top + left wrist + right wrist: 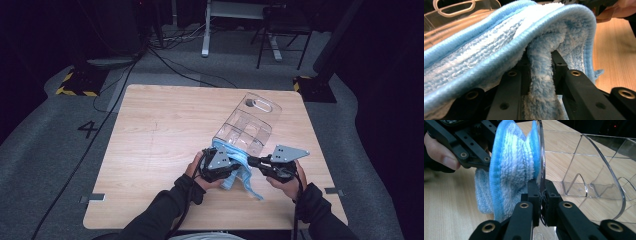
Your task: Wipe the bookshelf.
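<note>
A clear plastic compartment bin [248,125] with a handle slot lies tilted on the wooden table [160,140]. A blue microfibre cloth [243,176] presses against its near end and hangs down toward the table. My left gripper [235,164] is shut on a fold of the cloth [499,47], which bulges over the left gripper [541,63] jaws. My right gripper [252,161] is shut on the bin's thin near wall [540,157], with the right gripper [541,188] jaws pinching it right beside the cloth [509,170]. The left gripper [471,147] sits just behind the cloth.
The bin's dividers [599,182] stretch away to the right in the right gripper view. A thumb [439,153] grips the left tool. Bare table lies left of both hands. Beyond the table's far edge are floor cables [170,65] and a chair [282,30].
</note>
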The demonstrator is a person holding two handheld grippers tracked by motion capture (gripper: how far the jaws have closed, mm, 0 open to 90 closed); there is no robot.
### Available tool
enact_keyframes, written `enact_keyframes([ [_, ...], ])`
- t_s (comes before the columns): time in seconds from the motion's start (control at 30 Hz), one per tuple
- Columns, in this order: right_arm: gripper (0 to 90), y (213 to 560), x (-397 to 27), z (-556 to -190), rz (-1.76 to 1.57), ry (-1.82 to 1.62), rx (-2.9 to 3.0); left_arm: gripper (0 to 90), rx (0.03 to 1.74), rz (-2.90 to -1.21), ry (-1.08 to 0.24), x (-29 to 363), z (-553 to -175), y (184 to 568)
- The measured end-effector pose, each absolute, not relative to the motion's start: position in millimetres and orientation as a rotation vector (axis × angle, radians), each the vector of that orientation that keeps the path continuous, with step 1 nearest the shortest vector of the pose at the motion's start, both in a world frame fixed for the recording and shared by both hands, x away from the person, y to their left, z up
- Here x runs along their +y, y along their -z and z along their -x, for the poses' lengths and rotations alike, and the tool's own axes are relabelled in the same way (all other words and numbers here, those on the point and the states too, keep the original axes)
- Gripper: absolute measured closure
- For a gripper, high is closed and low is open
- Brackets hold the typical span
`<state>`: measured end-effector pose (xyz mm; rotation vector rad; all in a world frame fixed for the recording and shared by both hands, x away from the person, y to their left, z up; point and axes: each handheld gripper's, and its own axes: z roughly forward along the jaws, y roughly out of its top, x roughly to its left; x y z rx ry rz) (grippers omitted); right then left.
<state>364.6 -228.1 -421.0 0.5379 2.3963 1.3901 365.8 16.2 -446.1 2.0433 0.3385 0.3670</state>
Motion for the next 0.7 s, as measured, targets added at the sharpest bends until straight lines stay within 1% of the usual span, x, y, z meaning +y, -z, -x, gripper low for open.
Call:
enact_keyframes([
  [0.17,86.5,420.5,-227.2,-363.3,-0.533,-1.377,2.395,75.4,0.328,-2.171,-0.398,12.8,-367.8,463.0],
  [0.3,86.5,420.6,-227.4,-363.5,-0.532,-1.378,2.396,75.3,0.325,-2.228,-0.377,11.8,-372.1,471.8],
  [0.53,86.5,420.4,-227.0,-363.0,-0.529,-1.372,2.397,74.8,0.379,-2.275,-0.343,27.7,-384.9,476.6],
  [0.63,86.5,420.4,-227.4,-363.3,-0.533,-1.373,2.399,74.5,0.403,-2.280,-0.360,34.2,-388.1,475.3],
  [0.7,86.5,420.5,-227.5,-363.5,-0.534,-1.375,2.401,74.2,0.440,-2.286,-0.398,42.2,-389.7,473.3],
])
